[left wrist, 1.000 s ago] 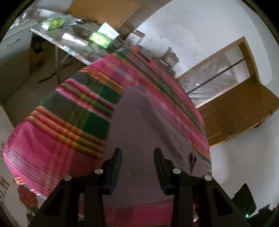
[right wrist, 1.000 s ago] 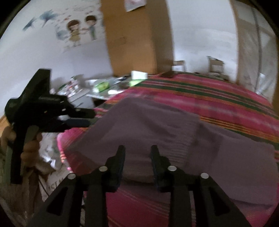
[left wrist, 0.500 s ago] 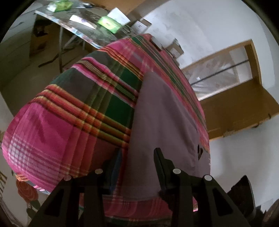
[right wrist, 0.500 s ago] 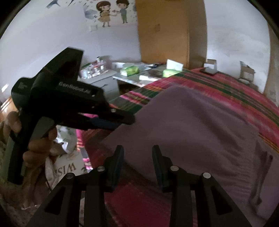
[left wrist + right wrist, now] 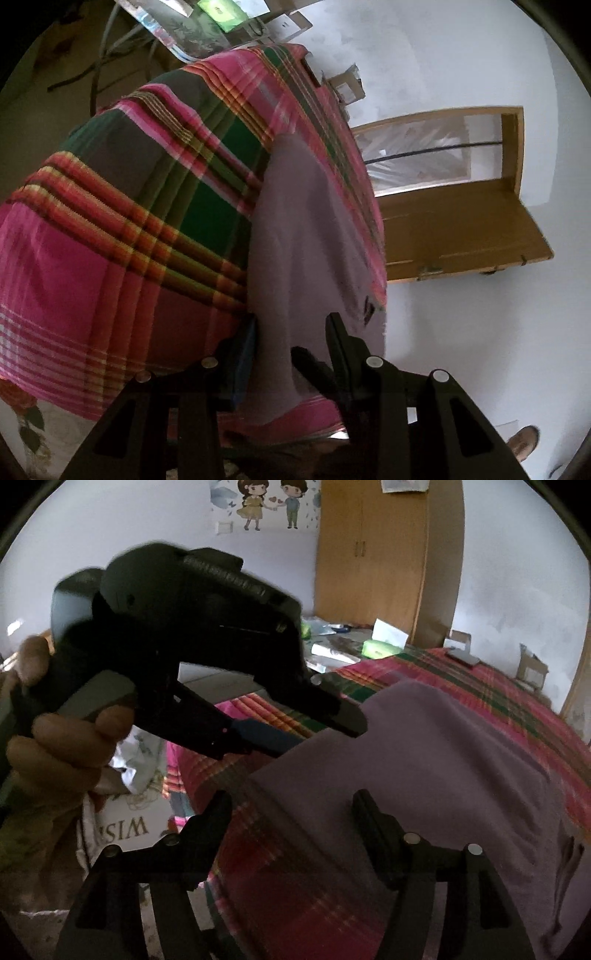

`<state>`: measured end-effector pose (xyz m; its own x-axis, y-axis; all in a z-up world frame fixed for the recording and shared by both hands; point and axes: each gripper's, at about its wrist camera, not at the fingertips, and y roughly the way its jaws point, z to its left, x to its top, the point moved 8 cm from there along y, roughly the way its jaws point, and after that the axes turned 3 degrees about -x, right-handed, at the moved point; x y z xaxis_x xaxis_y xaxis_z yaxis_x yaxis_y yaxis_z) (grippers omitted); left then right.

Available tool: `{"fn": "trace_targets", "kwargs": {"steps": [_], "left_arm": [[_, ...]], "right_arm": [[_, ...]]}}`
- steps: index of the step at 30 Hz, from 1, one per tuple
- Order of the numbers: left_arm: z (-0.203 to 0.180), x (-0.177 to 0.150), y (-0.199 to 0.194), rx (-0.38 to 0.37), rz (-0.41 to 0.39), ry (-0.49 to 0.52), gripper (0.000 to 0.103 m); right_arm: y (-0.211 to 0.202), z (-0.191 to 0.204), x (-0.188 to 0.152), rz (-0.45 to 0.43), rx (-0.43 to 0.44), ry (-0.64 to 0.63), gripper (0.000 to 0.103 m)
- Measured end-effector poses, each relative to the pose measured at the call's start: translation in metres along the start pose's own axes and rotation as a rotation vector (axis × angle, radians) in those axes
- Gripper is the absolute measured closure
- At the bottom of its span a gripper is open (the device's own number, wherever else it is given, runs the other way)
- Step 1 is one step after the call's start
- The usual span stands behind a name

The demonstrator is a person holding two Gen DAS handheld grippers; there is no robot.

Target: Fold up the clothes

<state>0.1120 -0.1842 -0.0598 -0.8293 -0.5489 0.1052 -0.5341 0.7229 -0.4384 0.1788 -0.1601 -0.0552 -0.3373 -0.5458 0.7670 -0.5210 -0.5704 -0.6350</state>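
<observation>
Bed under pink-green plaid blanket (image 5: 461, 679); mauve knit garment (image 5: 424, 760) lies flat on it, one edge raised. Left hand-held gripper (image 5: 325, 731) pinches that edge. Right hand-held gripper (image 5: 291, 812) opening, nothing gripped; narrower a second ago.

My left gripper (image 5: 325, 720) is blurring across the left of the right wrist view, hiding the bed (image 5: 480, 686) corner behind it. Its fingers (image 5: 242, 354) are covering the purple garment (image 5: 306, 236) edge at the bottom of the left wrist view. Desk (image 5: 332, 646) items are too small to tell.
</observation>
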Motion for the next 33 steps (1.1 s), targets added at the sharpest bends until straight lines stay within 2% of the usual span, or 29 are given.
{"fn": "trace_targets", "kwargs": {"steps": [4,7,10,13,15,16,17,18,20,22,33], "left_arm": [[0.000,0.002,0.000,0.001,0.004,0.000,0.065],[0.004,0.005,-0.003,-0.003,0.003,-0.007,0.065],[0.005,0.008,-0.003,0.001,-0.003,-0.009,0.065],[0.002,0.009,0.001,0.008,-0.010,-0.002,0.065],[0.002,0.012,0.002,0.018,-0.010,0.005,0.065],[0.003,0.014,0.004,0.025,-0.009,0.004,0.065],[0.004,0.015,0.004,0.032,-0.010,0.001,0.065],[0.005,0.016,0.006,0.040,-0.009,0.003,0.065],[0.007,0.023,0.011,0.061,-0.007,0.011,0.065],[0.011,0.030,0.013,0.077,-0.020,-0.010,0.065],[0.002,0.071,0.036,0.118,0.001,0.027,0.065]], "right_arm": [[0.010,0.001,0.001,0.011,-0.094,-0.040,0.033],[0.016,-0.008,0.001,0.025,-0.149,-0.024,0.033],[0.020,-0.015,0.001,0.039,-0.140,0.023,0.033],[0.019,-0.020,0.002,0.031,-0.158,0.030,0.044],[0.021,-0.022,0.001,0.037,-0.161,0.032,0.046],[0.020,-0.023,0.000,0.035,-0.156,0.041,0.051],[0.020,-0.025,0.001,0.031,-0.158,0.049,0.060],[0.019,-0.027,0.001,0.026,-0.159,0.058,0.064],[0.017,-0.027,0.002,0.021,-0.156,0.068,0.080],[0.015,-0.030,0.003,0.015,-0.156,0.075,0.086],[-0.008,-0.042,0.016,-0.051,-0.093,0.149,0.089]]}}
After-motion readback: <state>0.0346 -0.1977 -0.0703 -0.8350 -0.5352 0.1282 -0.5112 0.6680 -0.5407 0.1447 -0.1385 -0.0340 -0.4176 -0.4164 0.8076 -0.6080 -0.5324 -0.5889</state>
